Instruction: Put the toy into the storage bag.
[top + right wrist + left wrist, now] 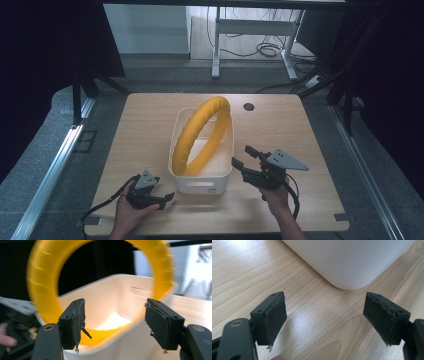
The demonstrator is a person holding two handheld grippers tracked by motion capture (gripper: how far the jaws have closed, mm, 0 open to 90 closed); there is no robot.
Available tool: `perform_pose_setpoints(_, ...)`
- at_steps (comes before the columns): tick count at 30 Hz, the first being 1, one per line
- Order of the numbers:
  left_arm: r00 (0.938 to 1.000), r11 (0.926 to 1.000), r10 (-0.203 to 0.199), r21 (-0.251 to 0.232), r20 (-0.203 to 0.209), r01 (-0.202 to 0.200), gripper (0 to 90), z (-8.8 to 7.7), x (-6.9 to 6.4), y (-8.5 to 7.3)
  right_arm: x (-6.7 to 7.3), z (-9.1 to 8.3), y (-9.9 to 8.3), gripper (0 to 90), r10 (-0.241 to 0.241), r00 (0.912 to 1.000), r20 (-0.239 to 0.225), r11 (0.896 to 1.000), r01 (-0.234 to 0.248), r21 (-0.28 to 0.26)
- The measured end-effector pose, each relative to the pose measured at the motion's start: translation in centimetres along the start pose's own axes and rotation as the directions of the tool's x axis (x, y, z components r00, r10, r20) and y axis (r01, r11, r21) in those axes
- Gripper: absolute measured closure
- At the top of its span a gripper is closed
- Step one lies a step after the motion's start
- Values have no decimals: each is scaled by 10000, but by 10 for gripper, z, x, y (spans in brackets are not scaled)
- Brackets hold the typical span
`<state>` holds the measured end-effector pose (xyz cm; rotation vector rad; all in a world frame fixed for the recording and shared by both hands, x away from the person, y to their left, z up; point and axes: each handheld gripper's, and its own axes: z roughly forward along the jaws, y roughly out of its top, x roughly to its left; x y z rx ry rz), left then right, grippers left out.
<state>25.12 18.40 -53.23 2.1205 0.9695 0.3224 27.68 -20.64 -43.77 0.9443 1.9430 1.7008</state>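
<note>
We see a yellow ring (pixel 201 134) standing on edge in a white bin (pixel 200 185) at the middle of the worktop (pixel 145 125), its top leaning toward the far right corner of the bin. Its lowest part is hidden behind the bin's near wall in the high view. In the right gripper view the ring (pixel 41 290) is blurred and cut off at the top, and the bin (pixel 120 297) is soft too, so we cannot make out surface detail.

The right gripper (pixel 246 157) sits just beside the bin's right wall; its fingers (pixel 75 323) are spread wide and hold nothing. The left gripper (pixel 165 199) lies on the worktop near the bin's near left corner, apart from it; its fingers (pixel 275 318) are likewise wide apart and empty, with that rounded bin corner (pixel 352 265) ahead of them. A hand (pixel 125 215) grips each tool, the forearms cut off by the bottom edge. A dark round hole (pixel 248 106) marks the worktop beyond the bin.
</note>
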Motion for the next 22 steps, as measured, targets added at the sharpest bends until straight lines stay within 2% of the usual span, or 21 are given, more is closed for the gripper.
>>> perform_pose_setpoints(1,10000,10000,-3,25,-20,3,188,0,0,0,0,0,0,341,0,10000,0,10000,0,0)
perform_pose_setpoints(5,10000,10000,21,66,-21,-21,188,1,0,0,-26,-6,-15,360,162,9988,470,9989,-183,436)
perform_pose_setpoints(9,10000,10000,29,57,-27,-29,188,1,0,0,-42,-7,-27,362,575,9958,715,9954,-627,723)
perform_pose_setpoints(10,10000,10000,39,64,-20,-39,189,1,0,0,-45,-6,-30,362,540,9954,789,9946,-607,847)
perform_pose_setpoints(17,10000,9999,56,149,-5,-56,189,3,-1,-1,-45,-5,-31,362,379,9957,844,9955,-450,833)
perform_pose_setpoints(22,10000,10000,-83,6,-10,83,189,1,0,0,-45,-3,-33,354,344,9967,732,9949,-411,919)
